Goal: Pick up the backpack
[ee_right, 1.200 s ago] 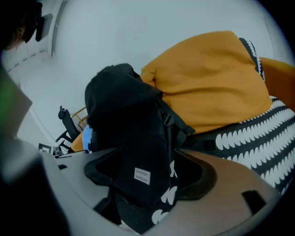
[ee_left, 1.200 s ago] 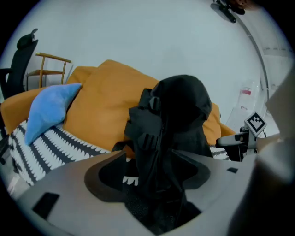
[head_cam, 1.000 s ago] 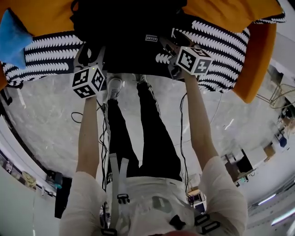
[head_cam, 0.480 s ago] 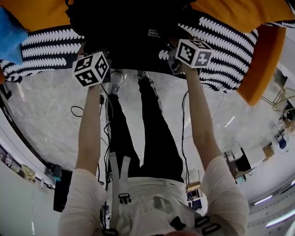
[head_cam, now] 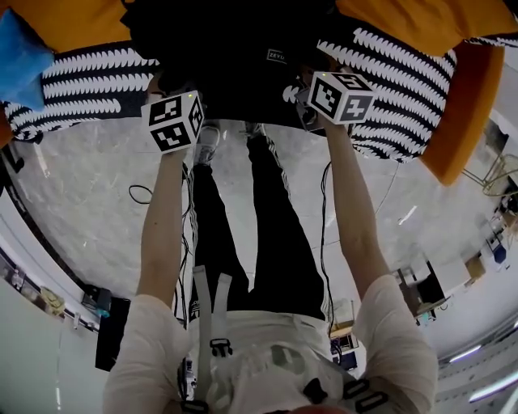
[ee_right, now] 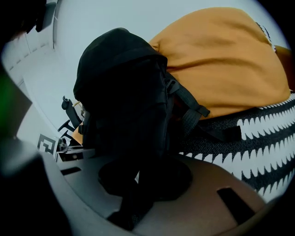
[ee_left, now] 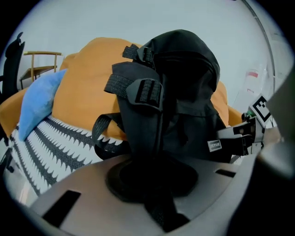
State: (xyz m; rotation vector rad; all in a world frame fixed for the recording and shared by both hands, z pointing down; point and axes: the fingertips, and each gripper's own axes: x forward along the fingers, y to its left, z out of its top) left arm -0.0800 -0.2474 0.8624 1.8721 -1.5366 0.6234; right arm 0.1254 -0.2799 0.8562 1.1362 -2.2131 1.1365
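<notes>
A black backpack [head_cam: 235, 48] stands upright on a sofa with a black-and-white patterned cover [head_cam: 89, 85]. It fills the left gripper view [ee_left: 184, 92] and the right gripper view [ee_right: 124, 101]. My left gripper [head_cam: 167, 90] is at the backpack's lower left side. Its jaws are closing, and a black strap of the backpack [ee_left: 156, 152] is pinched between them. My right gripper [head_cam: 301, 99] is at the lower right side. Its jaws are closing too, with dark backpack fabric [ee_right: 147, 170] pressed between them. The fingertips are lost against the black fabric in the head view.
Orange cushions [head_cam: 73, 20] lie behind the backpack and a blue pillow [head_cam: 20, 61] lies at the sofa's left end. The orange sofa arm [head_cam: 461, 105] is at the right. Cables [head_cam: 142, 194] trail over the marble floor beside the person's legs.
The left gripper has moved right and in toward the backpack. Both grippers' jaws, spread a second ago, have come together on the backpack. The right gripper has barely moved.
</notes>
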